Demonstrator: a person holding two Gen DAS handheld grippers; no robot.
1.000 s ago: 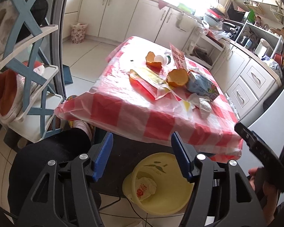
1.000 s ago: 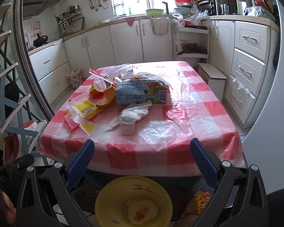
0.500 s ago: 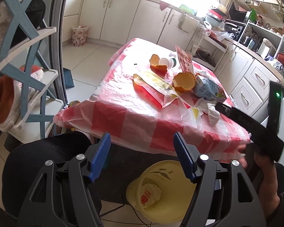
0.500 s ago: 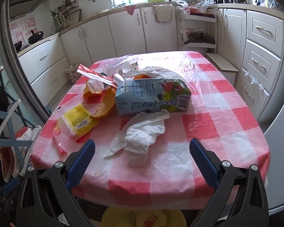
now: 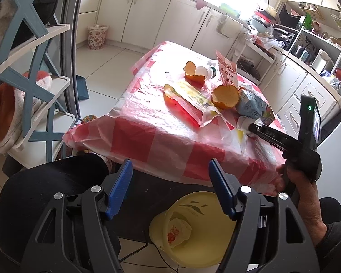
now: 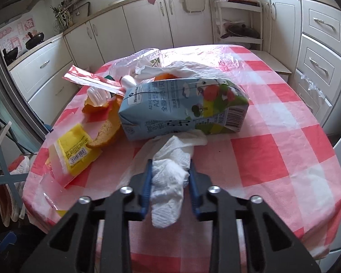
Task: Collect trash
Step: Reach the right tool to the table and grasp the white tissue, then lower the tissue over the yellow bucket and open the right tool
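A crumpled white paper napkin lies near the front of the red-checked table. My right gripper is closing its jaws on it, and both blue pads press the napkin's sides. Just behind it lie a blue milk carton, an orange peel and a yellow wrapper. My left gripper hangs open and empty below the table edge, above a yellow bin holding a crumpled wrapper. In the left wrist view the right gripper reaches over the table's corner, held by a hand.
A blue-and-white shelf rack with shoes stands left of the table. White kitchen cabinets line the far wall, and drawers run along the right. A floral waste basket sits on the floor. The person's dark-clad leg is beside the bin.
The right gripper moved forward and down over the table and closed from wide open onto the napkin. The left gripper stayed put above the bin.
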